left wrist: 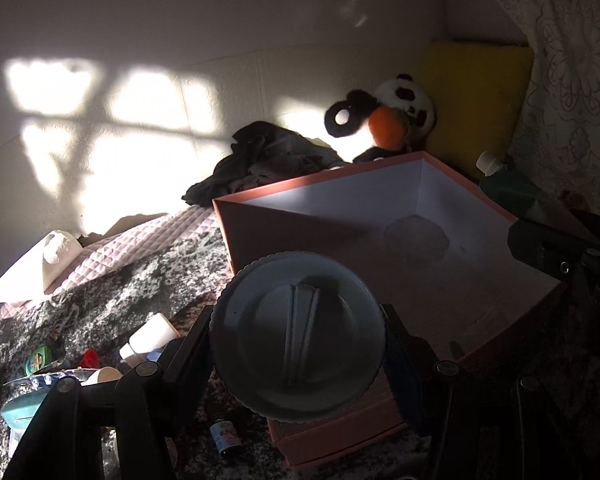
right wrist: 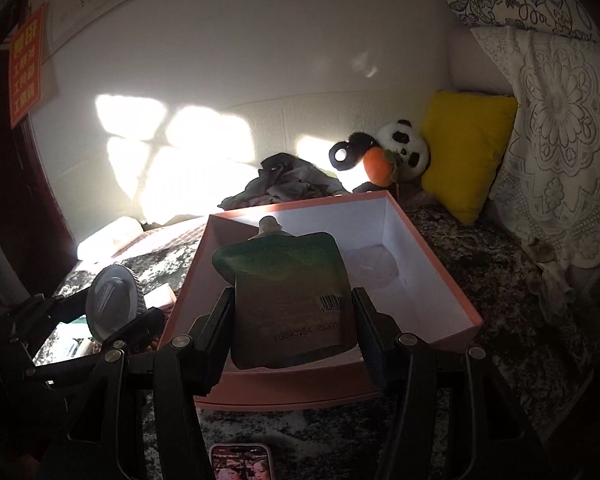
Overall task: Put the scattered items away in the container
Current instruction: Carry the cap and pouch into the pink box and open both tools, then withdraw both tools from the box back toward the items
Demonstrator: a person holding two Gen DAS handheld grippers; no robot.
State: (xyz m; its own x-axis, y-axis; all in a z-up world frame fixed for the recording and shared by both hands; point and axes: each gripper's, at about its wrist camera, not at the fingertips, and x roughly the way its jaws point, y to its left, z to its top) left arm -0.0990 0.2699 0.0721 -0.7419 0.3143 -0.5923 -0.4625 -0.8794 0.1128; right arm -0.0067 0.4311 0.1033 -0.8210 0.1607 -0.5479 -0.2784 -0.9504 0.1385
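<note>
Box (right wrist: 428, 280) on bed; panda (right wrist: 400, 148) behind it, phone (right wrist: 242, 462) before.

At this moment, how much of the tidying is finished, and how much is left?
Early stage. The pink box holds only one clear round piece. In hand: the left gripper clamps a grey lid, and the right gripper a green pouch over the box. Left: a white bottle and a small dropper bottle on the bed.
</note>
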